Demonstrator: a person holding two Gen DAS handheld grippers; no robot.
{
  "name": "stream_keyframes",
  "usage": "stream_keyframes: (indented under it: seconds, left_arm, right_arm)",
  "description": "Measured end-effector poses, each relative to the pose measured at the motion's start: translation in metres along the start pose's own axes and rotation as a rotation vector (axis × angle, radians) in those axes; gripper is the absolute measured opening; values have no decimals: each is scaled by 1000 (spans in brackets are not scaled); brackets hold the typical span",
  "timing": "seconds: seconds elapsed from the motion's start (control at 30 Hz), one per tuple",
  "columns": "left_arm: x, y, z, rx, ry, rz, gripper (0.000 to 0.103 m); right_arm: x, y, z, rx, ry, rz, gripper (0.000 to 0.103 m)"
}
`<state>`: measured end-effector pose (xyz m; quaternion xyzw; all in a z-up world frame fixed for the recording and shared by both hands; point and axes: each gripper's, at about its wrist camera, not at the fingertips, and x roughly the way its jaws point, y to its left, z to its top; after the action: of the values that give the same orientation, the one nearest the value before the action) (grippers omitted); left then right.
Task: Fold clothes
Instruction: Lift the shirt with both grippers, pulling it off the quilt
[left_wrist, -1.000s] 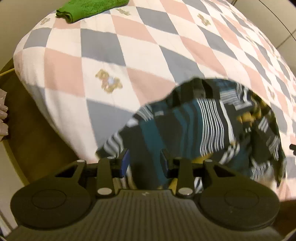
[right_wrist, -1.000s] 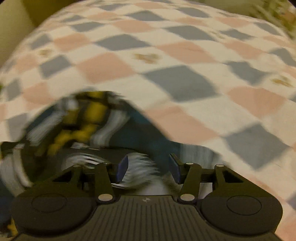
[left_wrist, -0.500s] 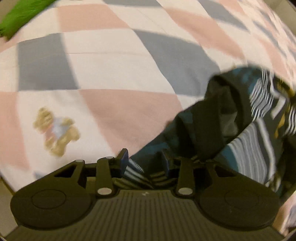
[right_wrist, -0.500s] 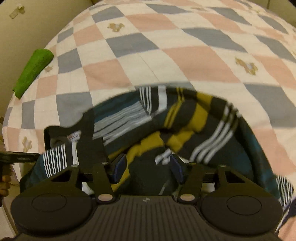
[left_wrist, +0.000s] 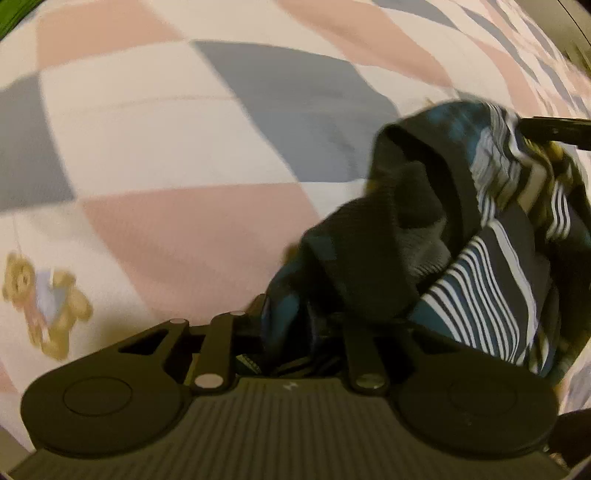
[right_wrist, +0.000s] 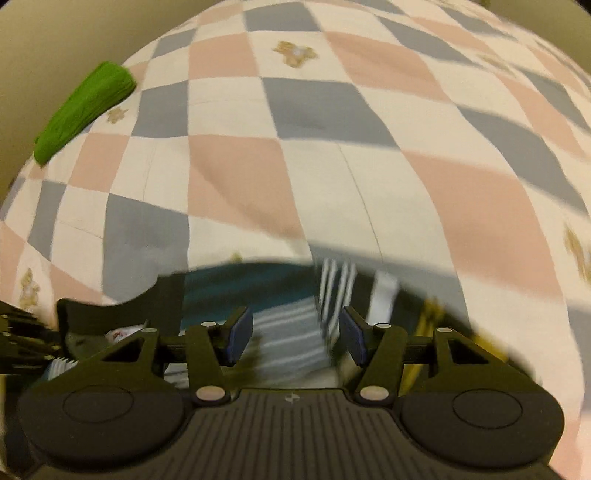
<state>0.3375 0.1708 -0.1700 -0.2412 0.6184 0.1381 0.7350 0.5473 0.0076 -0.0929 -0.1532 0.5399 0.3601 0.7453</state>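
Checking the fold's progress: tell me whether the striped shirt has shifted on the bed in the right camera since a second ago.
Yes. The striped shirt now sits lower in view, with more checkered quilt showing above it.

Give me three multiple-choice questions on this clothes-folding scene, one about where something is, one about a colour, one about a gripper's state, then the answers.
1. Where does the green cloth lie on the checked quilt in the right wrist view?
A. upper left edge
B. lower right
C. centre

2. What colour are the pads on the right gripper?
A. red
B. blue
C. white

3. How does the left gripper stand?
A. wide open over bare quilt
B. out of view
C. closing on the striped garment

Answers: 1 A, it sits beside the wall. 2 B, both pads show blue. 3 C, fabric bunches between its jaws, which have just been closing.
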Motion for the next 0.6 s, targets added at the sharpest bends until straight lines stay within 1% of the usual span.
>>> stream_keyframes:
  seconds: [0.07, 0.13, 0.17, 0.2, 0.23, 0.3, 0.33, 0.37, 0.4, 0.43, 0.47, 0.5, 0.6]
  left_arm:
    - [-3, 1, -3, -28, 0, 2, 20]
    - [-5, 3, -4, -51, 3, 10, 25]
    - [-7, 4, -5, -61, 7, 17, 28]
    - [-8, 5, -7, -69, 11, 23, 38]
    - [-8, 6, -10, -72, 14, 28, 41]
    - [-9, 6, -15, -76, 17, 38, 41]
    - [-8, 5, -16, -70, 17, 47, 39]
    - [-7, 2, -16, -58, 15, 57, 35]
    - [-7, -1, -15, -49, 12, 66, 26]
    - [-9, -4, -14, -51, 5, 71, 8]
    - [-10, -7, -12, -52, -1, 76, 8]
    - [-12, -10, -12, -52, -8, 83, 7]
    - [-19, -16, -16, -41, -38, 119, 6]
  right_arm:
    - [17, 1, 15, -64, -1, -16, 56]
    - [32, 1, 21, -117, 10, -16, 61]
    - [40, 1, 24, -144, 16, -16, 63]
    - [47, 1, 28, -170, 22, -15, 67]
    - [55, 0, 31, -197, 28, -15, 69]
    - [70, 1, 30, -235, 73, -13, 68]
    - [75, 2, 28, -244, 95, -11, 63]
    - [77, 3, 24, -240, 110, 4, 54]
    - [79, 3, 21, -236, 124, 20, 31]
    - [76, 4, 18, -232, 124, 6, 17]
    - [73, 4, 15, -228, 123, -8, 10]
    - [70, 5, 11, -225, 122, -21, 8]
    - [46, 4, 2, -184, 71, -15, 5]
